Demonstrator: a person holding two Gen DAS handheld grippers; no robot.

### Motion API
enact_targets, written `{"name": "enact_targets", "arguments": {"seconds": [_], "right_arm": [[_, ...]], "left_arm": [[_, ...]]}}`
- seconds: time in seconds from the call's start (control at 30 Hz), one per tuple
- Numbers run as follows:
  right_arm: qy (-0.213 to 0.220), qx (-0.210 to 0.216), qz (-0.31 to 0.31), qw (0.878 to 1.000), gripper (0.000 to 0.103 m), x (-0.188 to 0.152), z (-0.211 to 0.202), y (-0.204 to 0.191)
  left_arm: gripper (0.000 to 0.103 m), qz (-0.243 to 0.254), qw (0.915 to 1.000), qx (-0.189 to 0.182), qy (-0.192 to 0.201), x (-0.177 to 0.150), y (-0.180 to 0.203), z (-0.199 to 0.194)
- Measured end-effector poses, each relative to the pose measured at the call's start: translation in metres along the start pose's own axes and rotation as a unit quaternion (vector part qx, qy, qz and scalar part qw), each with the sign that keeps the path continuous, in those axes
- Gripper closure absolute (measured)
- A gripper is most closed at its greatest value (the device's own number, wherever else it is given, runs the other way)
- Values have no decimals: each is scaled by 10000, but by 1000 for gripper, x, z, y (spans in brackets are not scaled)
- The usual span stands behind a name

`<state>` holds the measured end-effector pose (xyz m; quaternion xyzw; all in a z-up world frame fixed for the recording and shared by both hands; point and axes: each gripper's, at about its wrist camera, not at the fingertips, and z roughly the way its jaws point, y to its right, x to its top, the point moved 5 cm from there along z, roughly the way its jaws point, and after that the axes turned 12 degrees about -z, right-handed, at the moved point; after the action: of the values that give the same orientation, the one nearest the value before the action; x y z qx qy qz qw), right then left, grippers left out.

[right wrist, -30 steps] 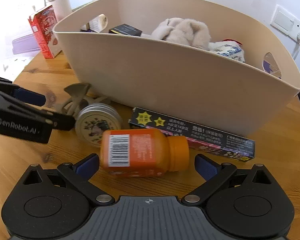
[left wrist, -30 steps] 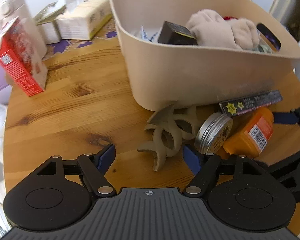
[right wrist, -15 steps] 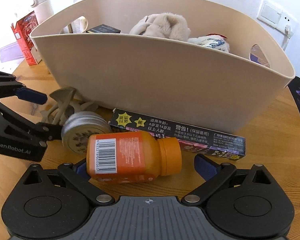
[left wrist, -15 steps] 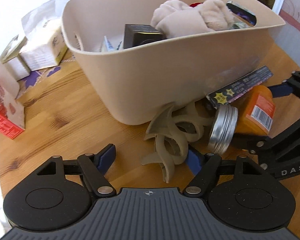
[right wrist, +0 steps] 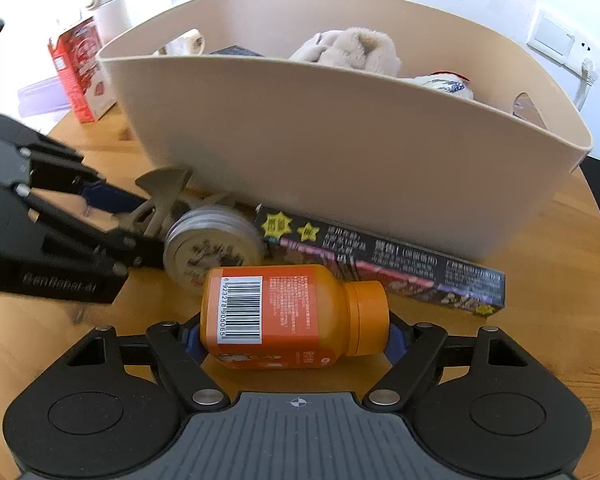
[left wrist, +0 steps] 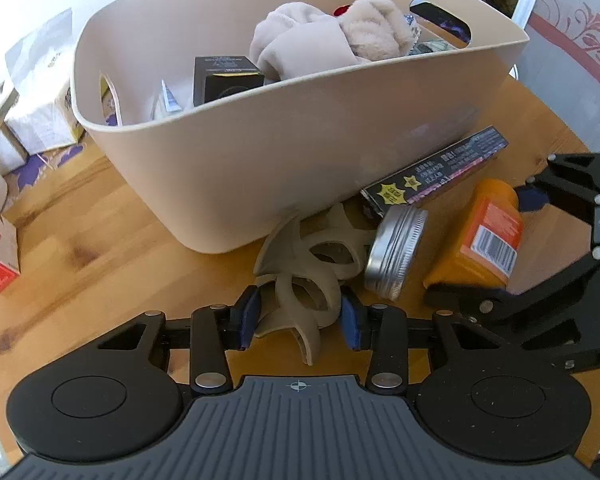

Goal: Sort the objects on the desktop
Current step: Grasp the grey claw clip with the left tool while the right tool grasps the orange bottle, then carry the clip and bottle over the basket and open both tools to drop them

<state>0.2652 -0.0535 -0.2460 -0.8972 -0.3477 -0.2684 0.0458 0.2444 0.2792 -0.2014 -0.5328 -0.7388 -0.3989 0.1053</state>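
Left gripper [left wrist: 300, 316] jaws closing around grey-beige plastic claw clip [left wrist: 300, 276]; right gripper [right wrist: 294, 338] jaws closing on lying orange plastic bottle [right wrist: 288, 316], near beige tub [right wrist: 340, 152]

Bins: one [left wrist: 284, 152]
Orange bottles: one [right wrist: 284, 316]
Round tins: one [left wrist: 396, 256]
Long dark boxes: one [right wrist: 384, 260]
Grey clips: one [left wrist: 300, 280]
Red cartons: one [right wrist: 80, 68]
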Motion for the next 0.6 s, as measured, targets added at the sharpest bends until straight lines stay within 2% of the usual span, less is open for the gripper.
{"name": "enact_targets", "arguments": {"seconds": [0.13,0.37,0.5,0.6], "right_arm": [[17,35,73,10000,24,-12,-10,2],[87,119,106,9998,24,-29,-23,10],[164,141,136,9997,24,-35,-36,21],[235,115,141,9996,24,-26,-41,19]], "left_arm": [[61,-119,9999,77,-5,-5,3,-2],[61,-649,9978,155,23,-22,3,-13],[61,-766,9965,180,277,-28,5,-29],[61,-826,9958,156,361,-30,3,-40]]}}
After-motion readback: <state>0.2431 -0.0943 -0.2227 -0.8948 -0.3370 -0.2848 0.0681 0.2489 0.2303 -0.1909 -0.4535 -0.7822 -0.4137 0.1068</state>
